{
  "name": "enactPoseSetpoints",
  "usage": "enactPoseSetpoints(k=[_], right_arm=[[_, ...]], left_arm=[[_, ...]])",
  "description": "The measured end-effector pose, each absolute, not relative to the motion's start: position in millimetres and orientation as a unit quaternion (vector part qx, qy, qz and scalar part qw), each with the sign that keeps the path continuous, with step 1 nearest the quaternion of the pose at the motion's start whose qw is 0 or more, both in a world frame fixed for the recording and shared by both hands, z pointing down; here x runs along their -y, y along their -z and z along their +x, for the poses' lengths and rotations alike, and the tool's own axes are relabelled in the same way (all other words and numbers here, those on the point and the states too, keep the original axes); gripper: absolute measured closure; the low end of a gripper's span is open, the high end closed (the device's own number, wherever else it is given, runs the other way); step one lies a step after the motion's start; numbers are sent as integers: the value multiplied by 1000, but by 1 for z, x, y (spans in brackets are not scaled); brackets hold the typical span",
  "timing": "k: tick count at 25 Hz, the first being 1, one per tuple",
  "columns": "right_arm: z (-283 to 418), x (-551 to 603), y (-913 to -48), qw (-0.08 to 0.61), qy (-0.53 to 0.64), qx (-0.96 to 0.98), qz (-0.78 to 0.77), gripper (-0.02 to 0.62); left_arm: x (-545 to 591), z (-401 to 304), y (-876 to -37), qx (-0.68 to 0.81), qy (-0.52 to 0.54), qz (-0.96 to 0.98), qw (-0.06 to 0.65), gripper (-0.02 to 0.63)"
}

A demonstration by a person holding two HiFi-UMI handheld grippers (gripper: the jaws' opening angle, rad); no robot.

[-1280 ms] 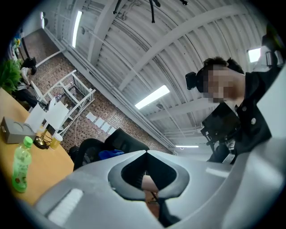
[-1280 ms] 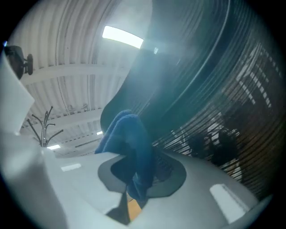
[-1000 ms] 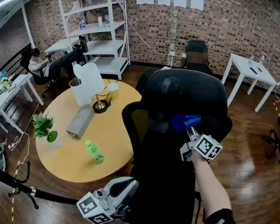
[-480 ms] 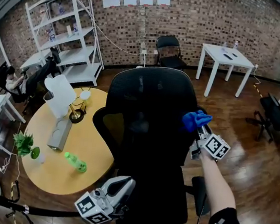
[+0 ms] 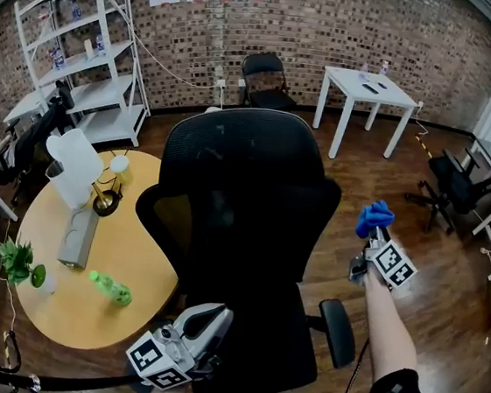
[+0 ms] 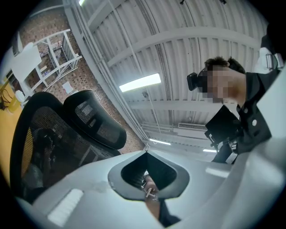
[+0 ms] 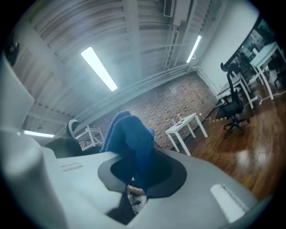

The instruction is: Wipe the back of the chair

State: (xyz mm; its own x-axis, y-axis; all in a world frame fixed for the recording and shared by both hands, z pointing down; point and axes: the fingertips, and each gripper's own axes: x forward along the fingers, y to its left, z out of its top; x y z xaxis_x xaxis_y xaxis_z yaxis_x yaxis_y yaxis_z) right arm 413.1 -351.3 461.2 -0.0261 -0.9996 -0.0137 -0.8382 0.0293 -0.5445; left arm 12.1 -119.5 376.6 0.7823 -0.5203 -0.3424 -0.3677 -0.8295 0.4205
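The black mesh office chair (image 5: 227, 207) stands in the middle of the head view with its back toward me. My right gripper (image 5: 375, 237) is held to the right of the chair back, apart from it, shut on a blue cloth (image 5: 373, 216). In the right gripper view the blue cloth (image 7: 129, 134) sticks up out of the shut jaws. My left gripper (image 5: 205, 319) is low, by the rear of the seat, shut with nothing in it. The left gripper view looks up along the chair back (image 6: 49, 134) and headrest (image 6: 96, 120).
A round yellow table (image 5: 85, 292) at the left carries a green bottle (image 5: 110, 288), a plant (image 5: 20, 261), a grey box (image 5: 78, 236) and a white lamp (image 5: 74, 167). White shelving (image 5: 77, 49), a folding chair (image 5: 264, 74), a white table (image 5: 363, 90) and another office chair (image 5: 459, 180) stand farther off.
My right gripper has carried the blue cloth rightward off the chair back and now hangs beside it. The view has swung right. The left gripper has stayed low by the seat.
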Motion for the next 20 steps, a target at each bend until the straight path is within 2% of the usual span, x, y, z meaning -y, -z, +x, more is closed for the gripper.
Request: enactPoseSetpoints(k=[3,9,20], right_arm=[[395,352,-467,178,190,-692,-673,541],[270,373,-508,118,222,-766,-592,541],[66,365,-516,92,232,-872,-422,541]], left_arm=[[117,9,-377,243,233,926,171,614],[112,-18,-376,271,239,918,165,614],[87,-89,-385,361,251,885,154,614]])
